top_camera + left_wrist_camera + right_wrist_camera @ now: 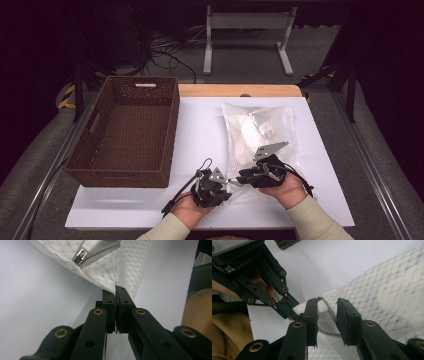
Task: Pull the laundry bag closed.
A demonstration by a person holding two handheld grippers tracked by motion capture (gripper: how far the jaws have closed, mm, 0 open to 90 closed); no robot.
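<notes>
Tabletop (200, 130): white sheet over a wooden top, whose edge shows along the far side.

Basket (125, 132): brown wicker, rectangular, on the left part of the tabletop. Handle slot in the far wall.

Mesh bag (260, 140): white netting, lying flat on the right half of the tabletop, well apart from the basket. Long axis runs away from me. Pale items and something grey show through the mesh near the far end; I cannot tell what they are. The near corner of the bag is at my two tools.

My left tool (227, 186): in my left hand at the near edge of the tabletop, just beside the bag's near-left corner. In the left gripper view the jaws stand pressed together with a fold of the mesh bag (117, 272) pinched between the pads. Clamped on the bag's edge.

My right tool (235, 181): in my right hand, over the bag's near end, tips pointing left toward the left tool. In the right gripper view its jaws (327, 315) stand partly apart, a clear gap between the pads. The zipper line runs through that gap; the pads do not press on it. Nothing gripped. The left tool (289, 308) shows just beyond, touching the same corner.

Zipper pull (80, 257): small metal tab on grey zipper tape at the bag's edge, seen in the left gripper view.
</notes>
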